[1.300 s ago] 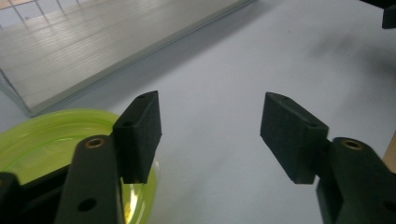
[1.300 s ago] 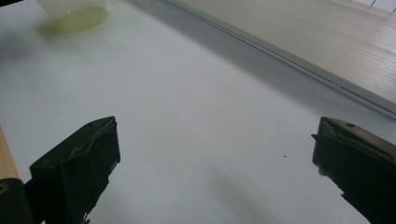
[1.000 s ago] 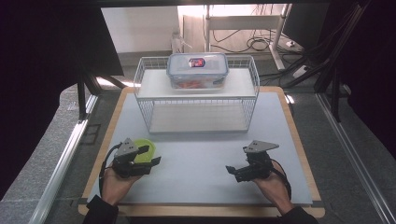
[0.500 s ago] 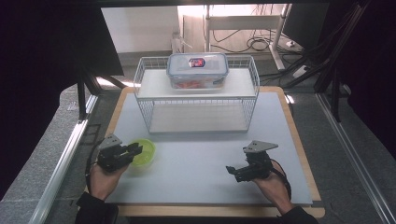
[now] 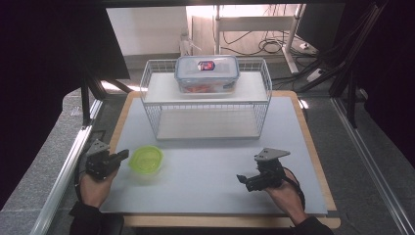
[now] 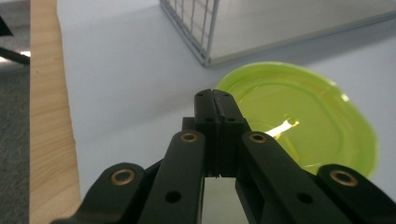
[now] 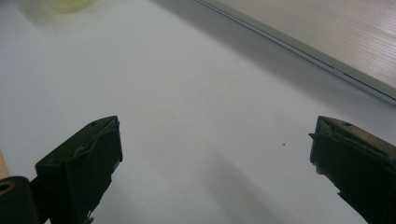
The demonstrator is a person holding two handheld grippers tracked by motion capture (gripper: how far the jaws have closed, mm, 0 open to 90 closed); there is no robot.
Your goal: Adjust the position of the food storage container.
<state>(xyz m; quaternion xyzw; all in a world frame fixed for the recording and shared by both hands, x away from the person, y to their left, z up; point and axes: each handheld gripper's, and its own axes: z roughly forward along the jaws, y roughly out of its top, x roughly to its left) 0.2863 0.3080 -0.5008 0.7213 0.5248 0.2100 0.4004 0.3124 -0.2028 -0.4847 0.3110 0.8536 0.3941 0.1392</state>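
No readable text, number or brand is found in any view. A red and dark label is seen on the lid of the clear storage box on the upper shelf of the wire rack in the high view, but its print is too small and blurred to be read. No markings are made out on the green lid, the desk, or the black jaws in the two gripper views.
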